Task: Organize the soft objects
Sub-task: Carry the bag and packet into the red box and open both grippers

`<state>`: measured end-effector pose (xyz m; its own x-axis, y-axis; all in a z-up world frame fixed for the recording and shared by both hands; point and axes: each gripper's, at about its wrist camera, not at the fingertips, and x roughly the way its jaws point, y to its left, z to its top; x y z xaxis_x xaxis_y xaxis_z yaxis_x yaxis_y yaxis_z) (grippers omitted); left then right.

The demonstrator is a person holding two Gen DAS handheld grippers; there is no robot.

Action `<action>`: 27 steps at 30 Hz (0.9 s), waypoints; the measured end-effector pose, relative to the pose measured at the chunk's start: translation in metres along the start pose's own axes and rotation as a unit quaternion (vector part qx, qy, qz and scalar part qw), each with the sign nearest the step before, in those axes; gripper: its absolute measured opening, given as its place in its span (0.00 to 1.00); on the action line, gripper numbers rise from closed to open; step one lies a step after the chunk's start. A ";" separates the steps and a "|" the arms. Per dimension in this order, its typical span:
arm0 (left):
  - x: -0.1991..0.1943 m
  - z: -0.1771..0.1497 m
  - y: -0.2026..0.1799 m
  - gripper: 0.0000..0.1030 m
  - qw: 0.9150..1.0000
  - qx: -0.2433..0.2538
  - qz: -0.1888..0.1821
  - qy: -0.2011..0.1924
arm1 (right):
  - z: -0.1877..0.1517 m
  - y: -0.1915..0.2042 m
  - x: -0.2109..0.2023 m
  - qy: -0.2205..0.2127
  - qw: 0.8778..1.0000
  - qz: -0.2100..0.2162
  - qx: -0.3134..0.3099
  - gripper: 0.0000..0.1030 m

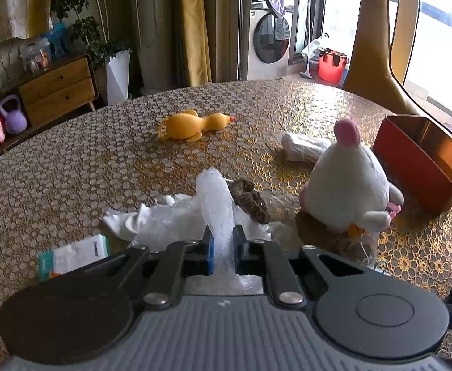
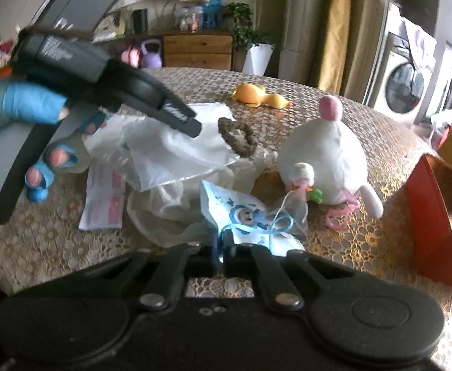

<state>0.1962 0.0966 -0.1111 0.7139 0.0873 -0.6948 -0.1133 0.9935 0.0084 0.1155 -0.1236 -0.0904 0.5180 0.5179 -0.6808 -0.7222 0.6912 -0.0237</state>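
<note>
Fingers, left gripper (image 1: 222, 249): pinched shut on white mesh bag (image 1: 216, 204), mid-table. Right gripper (image 2: 222, 252): clamped on blue ribbon (image 2: 275, 225) of printed pouch (image 2: 247, 216). Step: pickup. Next, likely: lift both, carry to orange box (image 1: 423, 160).

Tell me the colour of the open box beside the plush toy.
Orange-red box, clearest in the left wrist view.
</note>
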 end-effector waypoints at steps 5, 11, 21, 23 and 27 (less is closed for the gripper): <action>-0.012 0.006 0.003 0.09 1.000 -0.001 0.000 -0.011 | 0.002 -0.011 -0.015 -0.020 0.999 -0.004 0.025 0.01; -0.033 0.008 0.007 0.08 1.000 -0.013 0.001 -0.023 | 0.006 -0.022 -0.043 -0.047 0.997 0.001 0.054 0.01; -0.076 0.012 0.010 0.07 0.999 -0.031 -0.013 -0.042 | 0.007 -0.048 -0.092 -0.086 0.991 0.007 0.104 0.01; -0.086 0.013 0.007 0.07 0.998 -0.029 -0.015 -0.052 | 0.006 -0.053 -0.102 -0.093 0.989 0.005 0.112 0.01; -0.109 0.020 0.001 0.07 0.997 -0.022 -0.025 -0.075 | 0.007 -0.065 -0.119 -0.109 0.986 -0.004 0.123 0.01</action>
<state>0.1325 0.0896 -0.0209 0.8144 0.0513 -0.5781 -0.1034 0.9930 -0.0575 0.1041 -0.2270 -0.0031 0.6295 0.5895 -0.5062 -0.5989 0.7832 0.1672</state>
